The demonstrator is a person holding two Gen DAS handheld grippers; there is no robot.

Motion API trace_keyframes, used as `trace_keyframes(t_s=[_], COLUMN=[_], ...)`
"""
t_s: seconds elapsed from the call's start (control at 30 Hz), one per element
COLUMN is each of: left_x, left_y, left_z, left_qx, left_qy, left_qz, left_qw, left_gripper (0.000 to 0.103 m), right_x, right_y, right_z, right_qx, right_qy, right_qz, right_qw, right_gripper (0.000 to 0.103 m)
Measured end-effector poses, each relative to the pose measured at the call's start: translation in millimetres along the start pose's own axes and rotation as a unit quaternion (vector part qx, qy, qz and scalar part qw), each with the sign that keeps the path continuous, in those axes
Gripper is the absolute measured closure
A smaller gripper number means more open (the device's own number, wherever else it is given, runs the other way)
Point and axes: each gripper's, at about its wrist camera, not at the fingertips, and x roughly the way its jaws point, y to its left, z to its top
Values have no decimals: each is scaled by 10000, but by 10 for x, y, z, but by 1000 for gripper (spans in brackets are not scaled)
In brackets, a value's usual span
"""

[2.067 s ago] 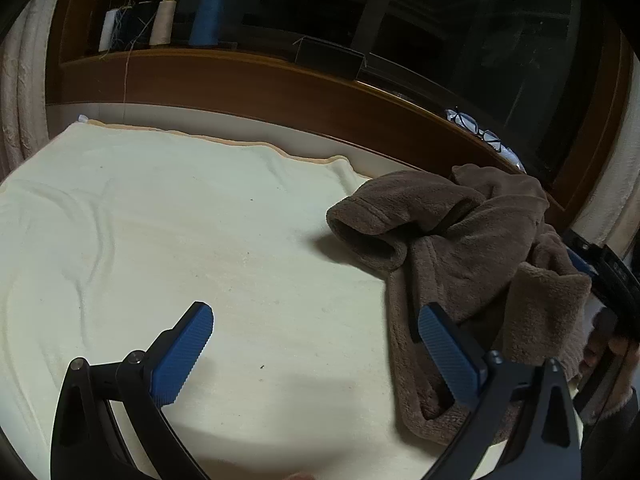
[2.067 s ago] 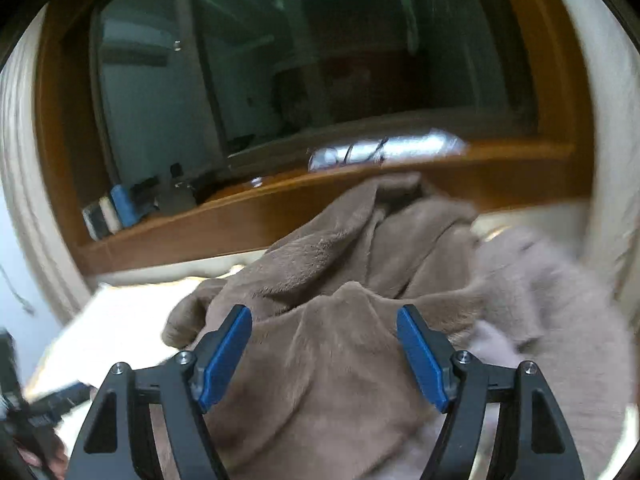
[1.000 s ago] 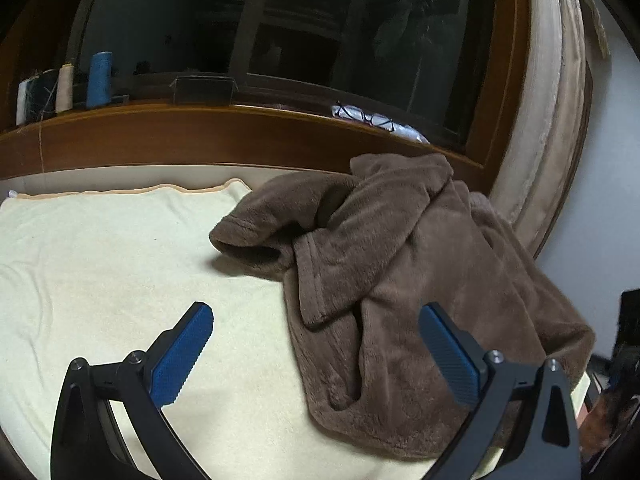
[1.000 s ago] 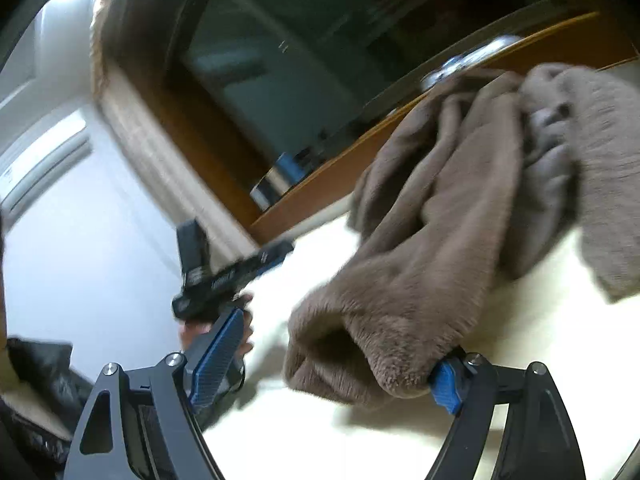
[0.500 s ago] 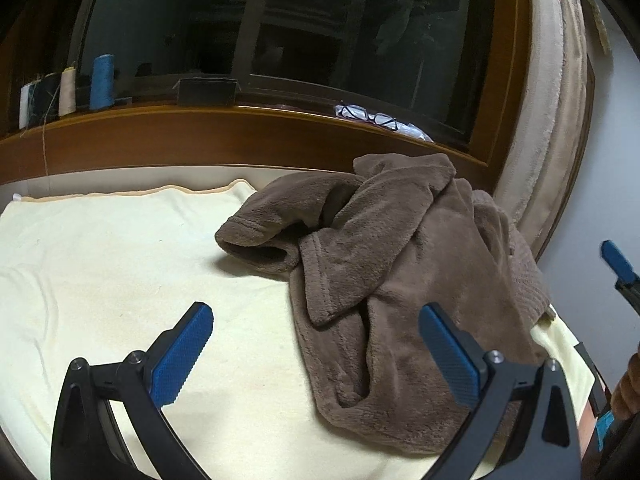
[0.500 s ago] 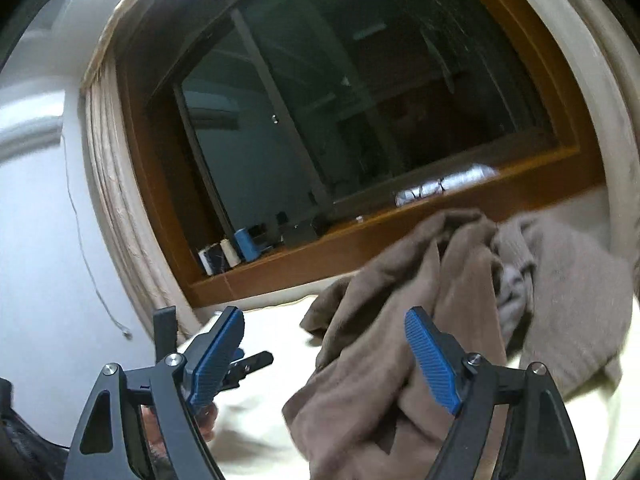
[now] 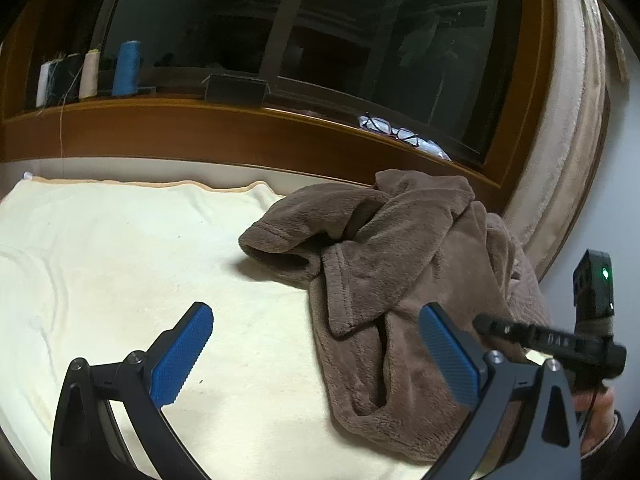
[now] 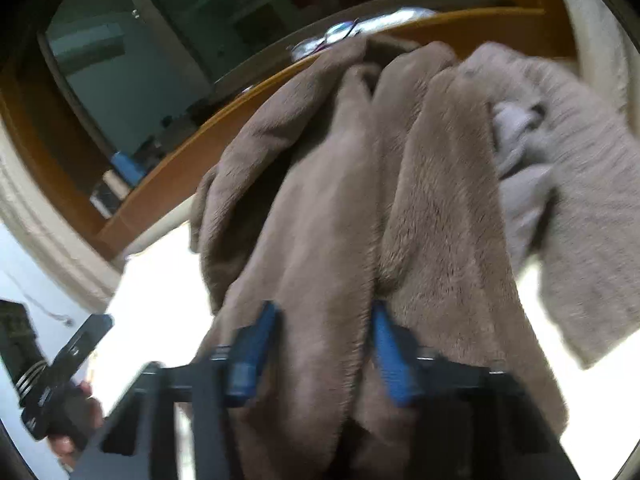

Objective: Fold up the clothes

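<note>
Brown fleece garment (image 8: 332, 240) fills the right claw (image 8: 324, 350), pinched; left claw (image 7: 316, 356) gapes empty.

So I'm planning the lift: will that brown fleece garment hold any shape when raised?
Probably not: the brown fleece garment lies crumpled in soft folds, so it should droop. Its thick pile bunches between the right hand-held gripper, suggesting a secure, non-slippery grip.
</note>
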Motion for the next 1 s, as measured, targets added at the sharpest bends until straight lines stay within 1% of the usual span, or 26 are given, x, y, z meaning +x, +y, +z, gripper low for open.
trace_keyframes(t_s=[0.1,0.23,0.27,0.33,0.4,0.5,0.57,0.63,0.7,0.73,0.8,0.87,0.93,0.97,1.0], left_x=[-10,-18,-25,-53,-83,-178,-300,-430,-563,-599,-671,-745,-796,-811,-826], left_y=[34,67,79,118,159,229,264,284,295,282,239,139,-11,-81,-156], left_z=[13,36,45,73,95,149,169,155,117,96,42,-50,-167,-217,-271], left_qx=[-64,-135,-162,-249,-325,-504,-608,-607,-519,-426,-211,87,483,649,827], left_qy=[-3,-27,-42,-106,-167,-322,-484,-603,-652,-623,-564,-468,-322,-273,-221], left_qz=[21,84,97,130,151,186,162,160,197,209,218,154,11,-33,-81], left_qw=[10000,9999,9998,9995,9992,9980,9968,9962,9963,9969,9979,9987,9983,9975,9963], left_gripper=[0,0,0,0,0,0,0,0,0,0,0,0,0,0,0], right_x=[-65,-231,-282,-381,-454,-466,-451,-463,-457,-449,-436,-459,-534,-596,-657], right_y=[240,611,701,862,971,1124,1285,1464,1713,1793,1814,1755,1687,1654,1620], right_z=[-68,-140,-172,-252,-364,-549,-761,-1020,-1356,-1484,-1620,-1646,-1641,-1641,-1642], right_qx=[-448,-1067,-1177,-1421,-1615,-1833,-1975,-2312,-2860,-3031,-3052,-2885,-2737,-2694,-2651], right_qy=[-81,-294,-289,-297,-208,36,297,640,961,1088,1189,1188,1118,1047,976], right_qz=[304,652,804,1090,1343,1692,2137,2497,2428,2354,2190,2080,2068,2060,2051], right_qw=[9985,9917,9894,9834,9775,9684,9563,9381,9220,9170,9191,9270,9326,9349,9371], right_gripper=[80,90,95,95,95,95,95,95,95,95,94,94,88,80,59])
